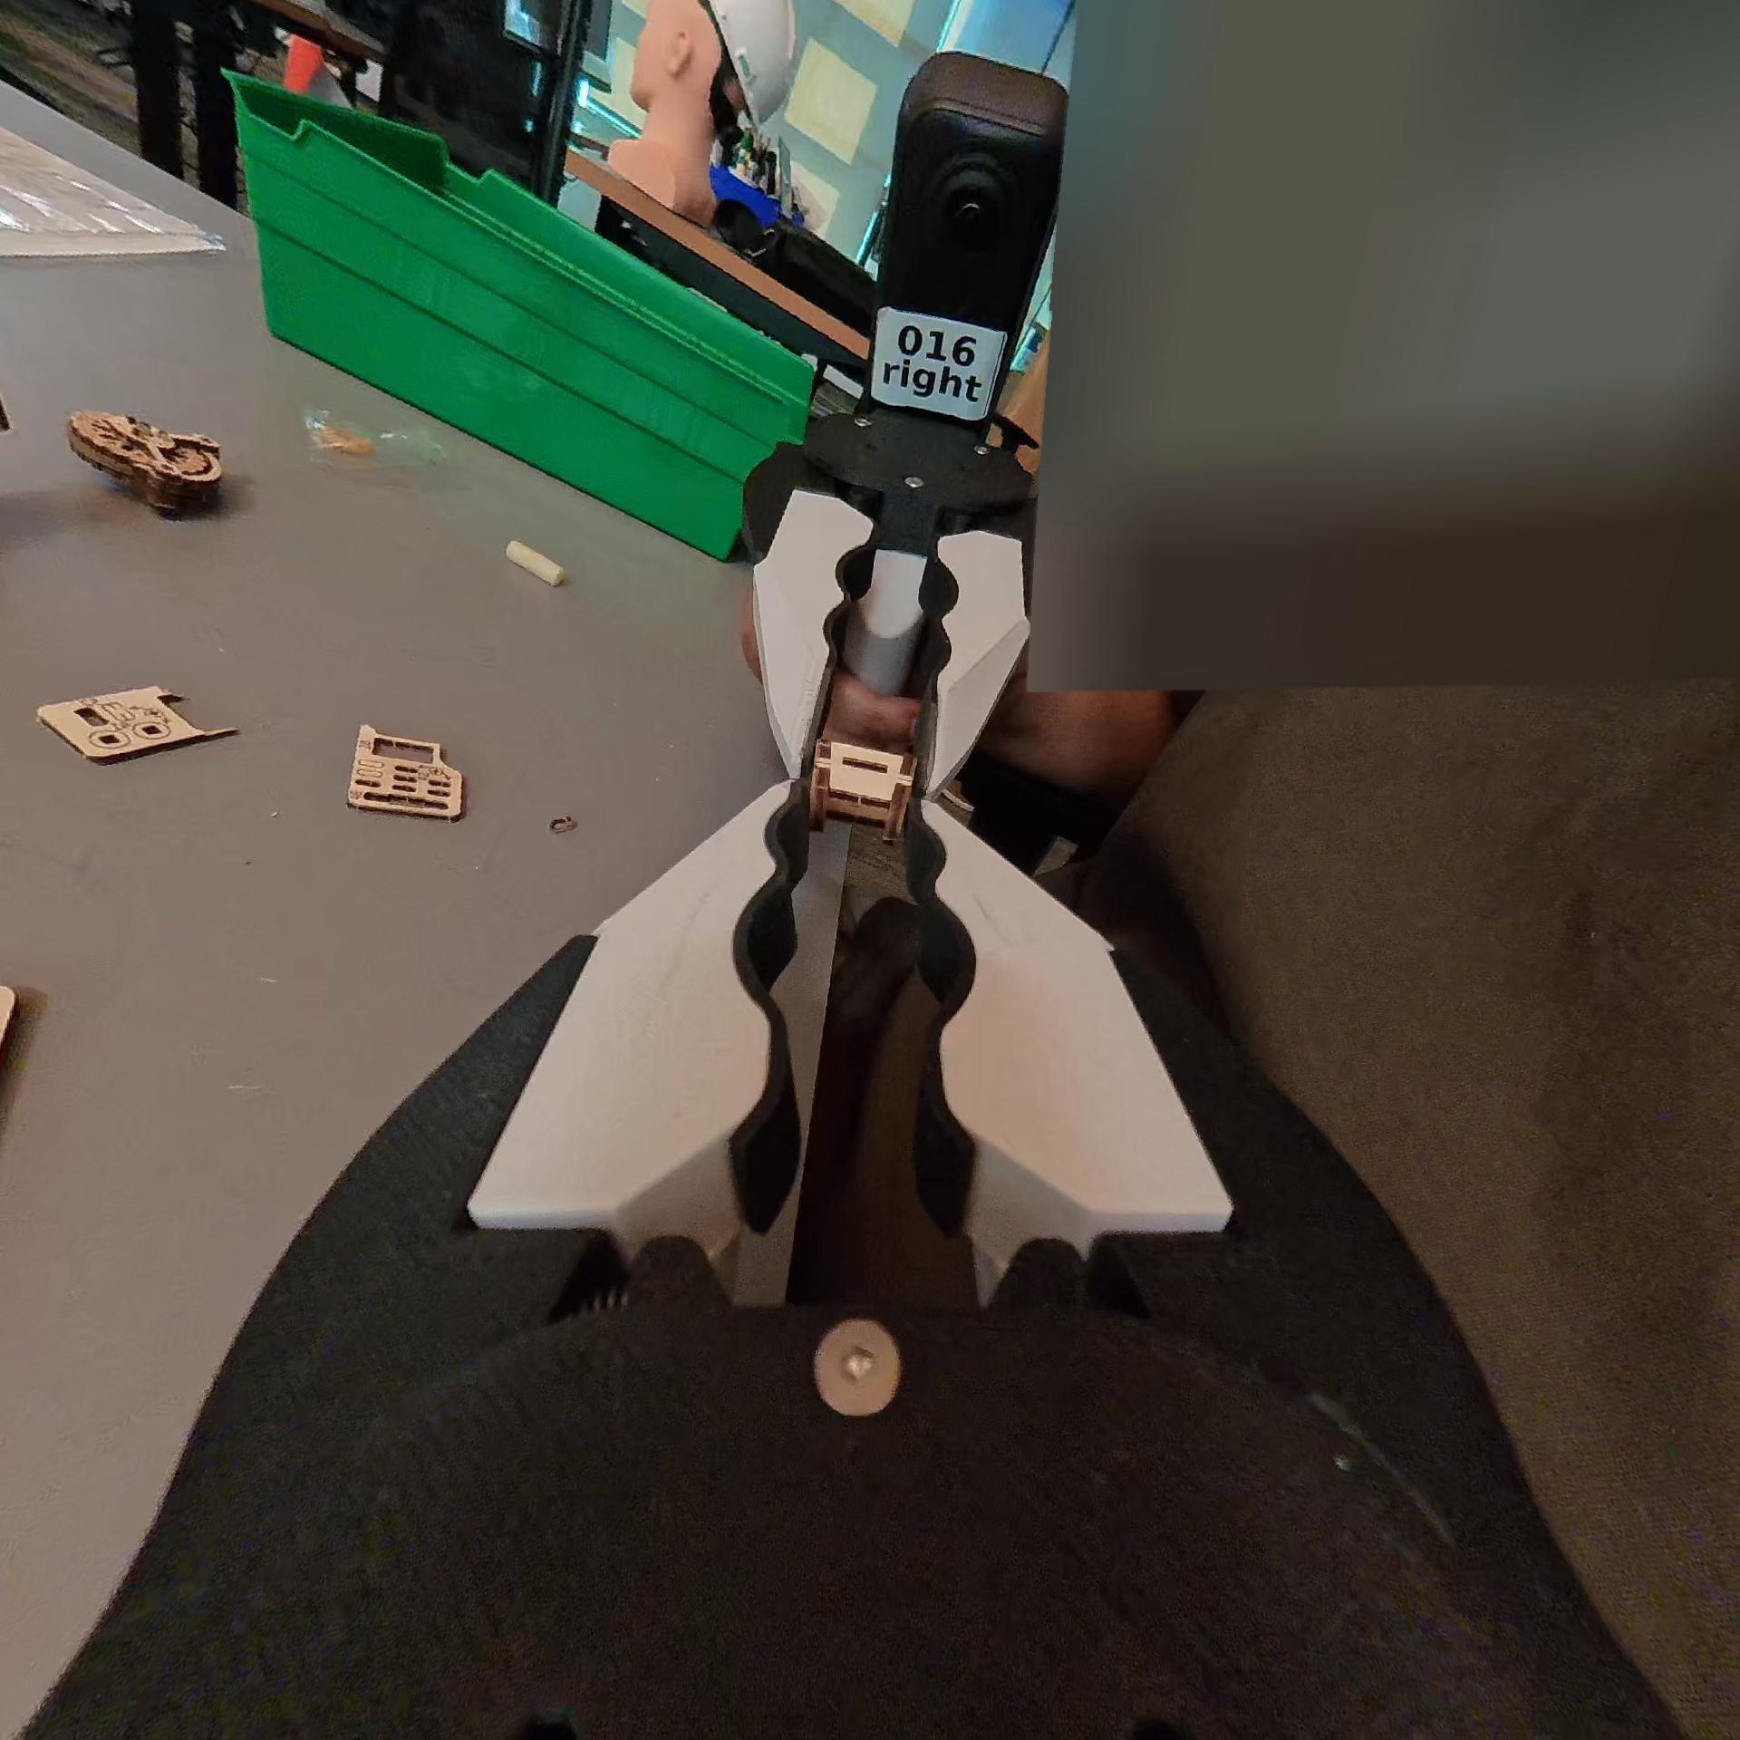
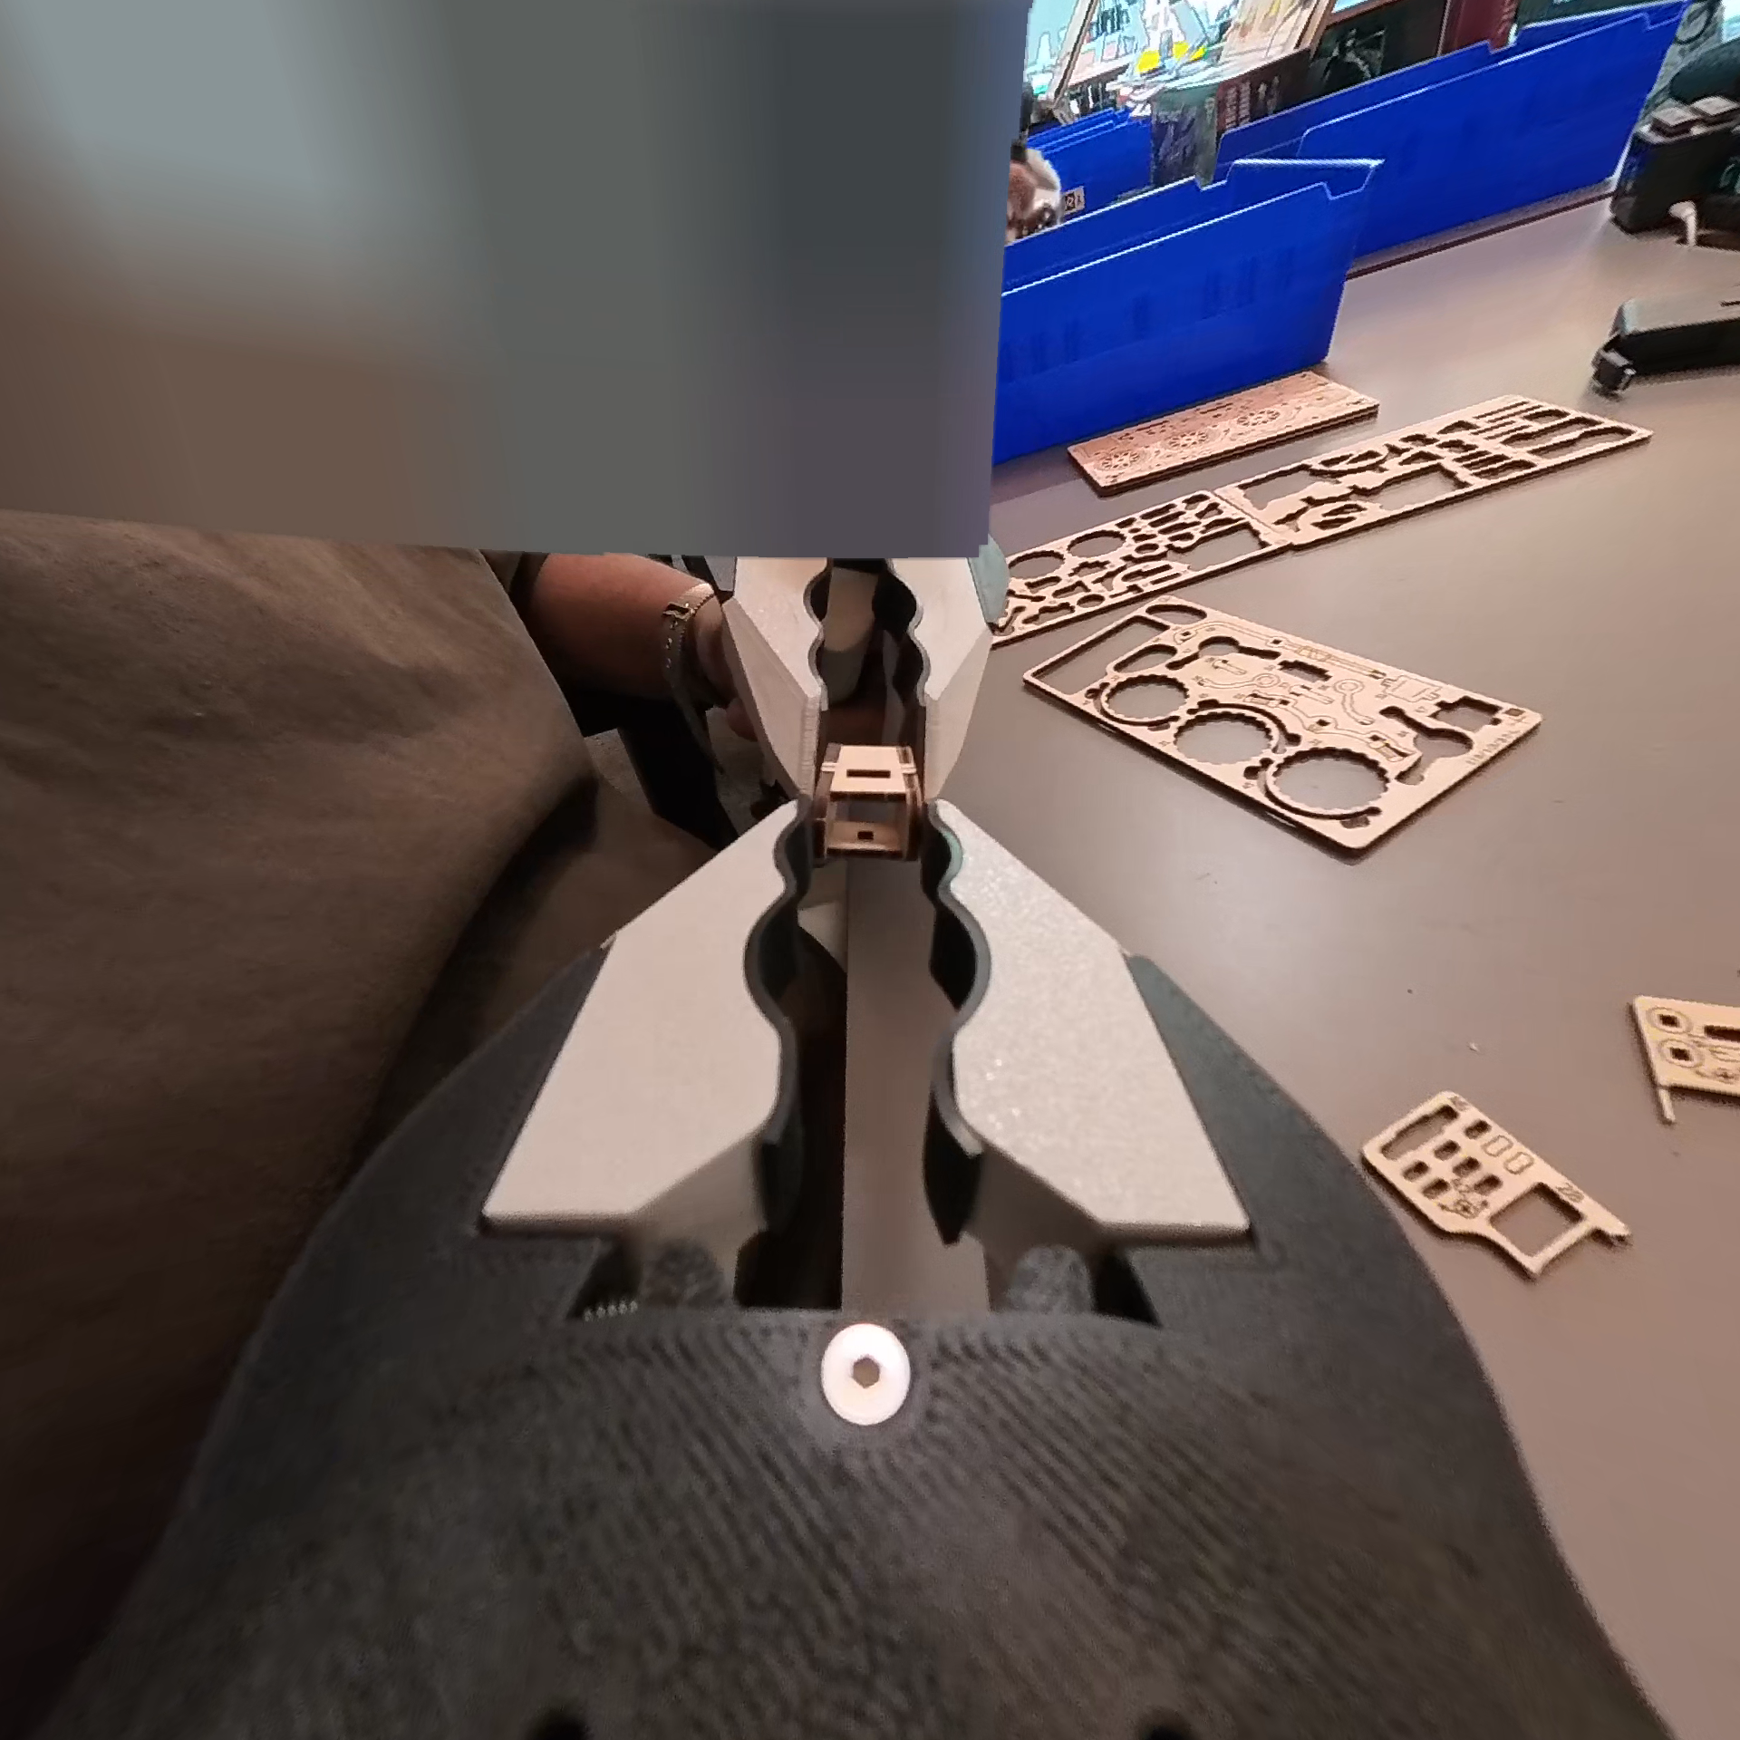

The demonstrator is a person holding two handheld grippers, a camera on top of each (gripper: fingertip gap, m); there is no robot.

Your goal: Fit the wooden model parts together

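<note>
A small pale wooden box-shaped assembly [image 1: 861, 783] is held in the air between both grippers, which meet tip to tip over the table's near edge. My left gripper [image 1: 859, 833] comes from below in the left wrist view and is shut on the near end of the assembly. My right gripper [image 1: 864, 739] faces it from above and is shut on the far end. In the right wrist view my right gripper [image 2: 866, 847] clamps the assembly [image 2: 866, 800] and the left gripper [image 2: 868, 744] grips it from the other side.
A green bin [image 1: 508, 311] stands at the back of the grey table [image 1: 377, 942], with loose wooden pieces [image 1: 407, 774], a dark built model [image 1: 146, 447] and a white peg [image 1: 535, 563]. Blue bins [image 2: 1177, 311] and punched wooden sheets [image 2: 1280, 725] lie to the right. The dark built model [image 1: 146, 447] is about equally far from each gripper, around 30 cm.
</note>
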